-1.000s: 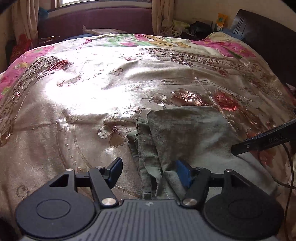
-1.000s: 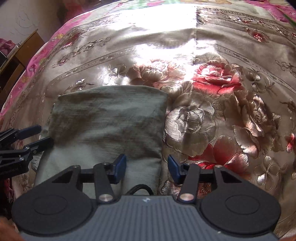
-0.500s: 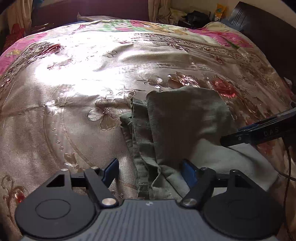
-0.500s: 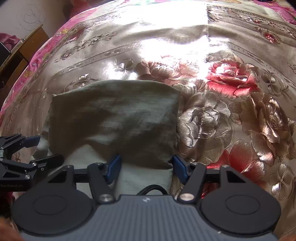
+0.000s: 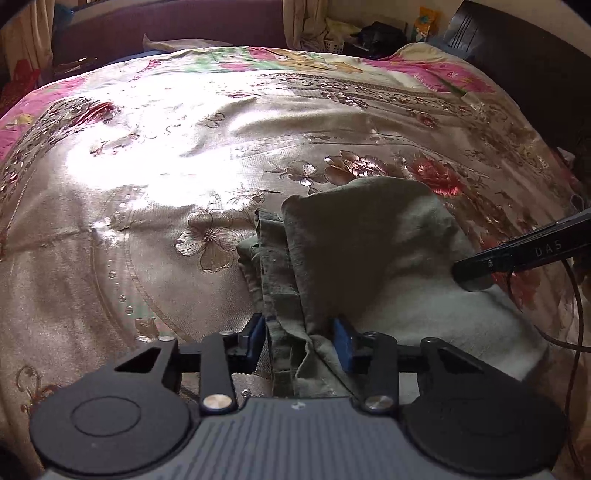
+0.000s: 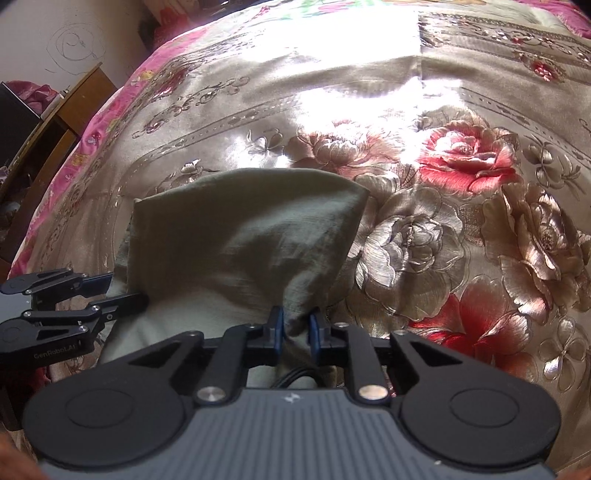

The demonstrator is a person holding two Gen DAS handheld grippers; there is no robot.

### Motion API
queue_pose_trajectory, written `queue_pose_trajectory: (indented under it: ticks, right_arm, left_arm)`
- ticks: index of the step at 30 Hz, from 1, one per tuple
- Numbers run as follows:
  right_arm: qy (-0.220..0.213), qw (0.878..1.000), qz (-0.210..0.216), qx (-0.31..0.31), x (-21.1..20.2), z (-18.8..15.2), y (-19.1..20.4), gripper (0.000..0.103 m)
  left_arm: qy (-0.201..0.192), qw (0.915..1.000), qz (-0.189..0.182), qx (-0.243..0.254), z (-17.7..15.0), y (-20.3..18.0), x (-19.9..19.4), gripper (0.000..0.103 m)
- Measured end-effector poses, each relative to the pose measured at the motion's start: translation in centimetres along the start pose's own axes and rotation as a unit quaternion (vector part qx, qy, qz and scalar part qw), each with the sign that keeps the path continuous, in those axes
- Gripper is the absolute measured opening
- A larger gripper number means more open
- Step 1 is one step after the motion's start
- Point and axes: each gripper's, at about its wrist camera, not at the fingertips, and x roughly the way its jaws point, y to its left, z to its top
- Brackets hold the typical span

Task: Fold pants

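Note:
Folded olive-green pants (image 5: pixel 362 236) lie on the floral bedspread, with their folded edge toward the far side. My left gripper (image 5: pixel 298 341) is at their near left corner. Its jaws are closing, and the layered edge of the cloth is bunched between the blue pads. My right gripper (image 6: pixel 295 326) is at the near right corner of the pants (image 6: pixel 240 229). Its jaws are closing too, with a pinched ridge of fabric between the pads. The right wrist view shows the left gripper (image 6: pixel 123 291) at the cloth's left side. One right finger (image 5: pixel 517 254) reaches in from the right in the left wrist view.
A shiny floral bedspread (image 5: pixel 147 184) covers the bed all around the pants. A dark headboard (image 5: pixel 535 55) stands at the far right, with a purple bench (image 5: pixel 166 22) beyond the bed. A wooden table (image 6: pixel 62 122) stands left of the bed. A thin cable (image 5: pixel 576 314) hangs at the right.
Both grippers' jaws have narrowed from wide apart to tight around the pants' near corners. The cloth now puckers between the pads. Neither hand has shifted much.

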Motion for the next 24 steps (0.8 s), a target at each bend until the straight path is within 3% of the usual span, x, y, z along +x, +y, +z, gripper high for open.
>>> queue_pose_trajectory:
  ticks: [2,3,7,10,14,19,21,24]
  right_arm:
    - [0.006,1.0,0.01,0.008,0.2,-0.2,-0.8,0.042]
    - [0.01,1.0,0.022,0.016,0.4,-0.4,-1.2,0.044]
    - [0.007,0.998,0.056,0.039,1.2,-0.5,-1.8,0.044]
    - [0.008,0.997,0.064,0.044,2.0,-0.5,-1.5,0.046]
    - [0.019,0.997,0.067,0.024,1.5,-0.5,-1.6,0.046]
    - [0.029,0.997,0.063,0.015,2.1,-0.6,-1.7,0.046]
    - [0.024,0.998,0.057,0.016,2.4,-0.5,-1.2,0.042]
    - [0.019,0.998,0.056,0.012,2.1,-0.6,-0.4,0.023]
  left_arm:
    - [-0.004,1.0,0.002,-0.003,-0.2,0.5,-0.1,0.071]
    - [-0.005,1.0,0.002,-0.008,-0.2,0.7,0.0,0.074]
    - [0.0,0.9991,-0.025,-0.034,-0.3,1.0,0.6,0.074]
    - [-0.002,0.999,-0.039,-0.023,-0.3,-0.4,0.8,0.072]
    - [-0.007,0.9995,-0.027,0.014,-0.4,-1.7,0.5,0.068]
    - [-0.003,0.9997,-0.024,0.005,-0.3,-1.6,1.8,0.07]
    - [-0.004,0.9998,-0.015,0.007,-0.3,-1.9,2.0,0.07]
    - [-0.009,0.9999,-0.007,0.0,-0.2,-2.3,1.6,0.064]
